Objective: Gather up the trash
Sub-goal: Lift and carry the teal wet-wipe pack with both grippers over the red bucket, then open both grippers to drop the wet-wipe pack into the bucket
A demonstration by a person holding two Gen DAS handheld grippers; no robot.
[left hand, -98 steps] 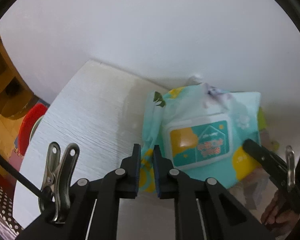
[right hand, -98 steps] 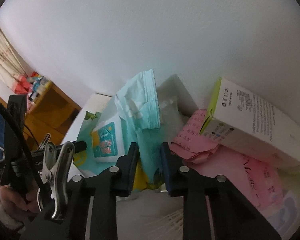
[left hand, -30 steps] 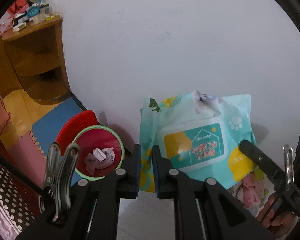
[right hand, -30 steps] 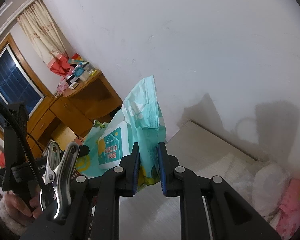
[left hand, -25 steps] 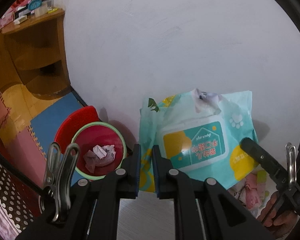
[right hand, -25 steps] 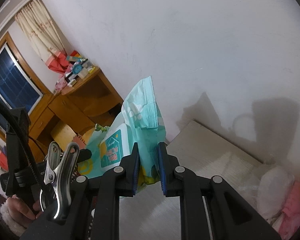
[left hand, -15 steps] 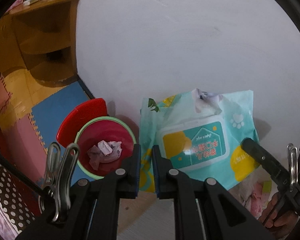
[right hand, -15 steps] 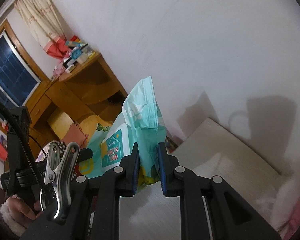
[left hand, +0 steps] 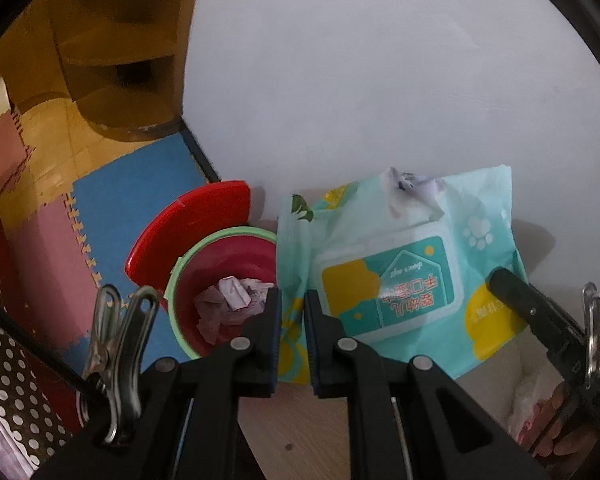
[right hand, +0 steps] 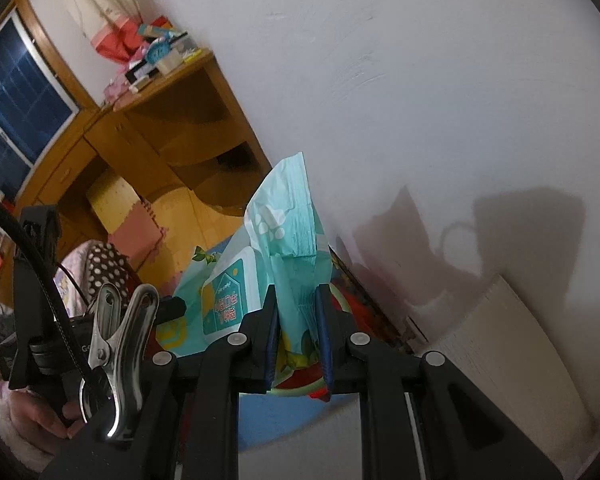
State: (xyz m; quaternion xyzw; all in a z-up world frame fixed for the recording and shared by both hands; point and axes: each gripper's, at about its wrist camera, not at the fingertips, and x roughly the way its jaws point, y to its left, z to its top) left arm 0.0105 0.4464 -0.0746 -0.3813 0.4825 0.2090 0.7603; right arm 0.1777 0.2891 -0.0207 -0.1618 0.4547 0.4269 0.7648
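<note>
A teal wet-wipes pack with a white lid hangs in the air between both grippers. My left gripper is shut on its left edge. My right gripper is shut on its other edge; the pack rises between the fingers. A red trash bin with a green rim and a raised red lid stands on the floor, below and left of the pack. Crumpled paper lies in it. In the right wrist view a bit of the bin's rim shows under the fingers.
A white wall is close behind. The table's edge is below the pack, and its corner shows at right. Blue and pink floor mats and a wooden desk lie to the left.
Both grippers have carried the pack leftwards off the table, past its edge. The bin now sits nearer, just under the pack's left side.
</note>
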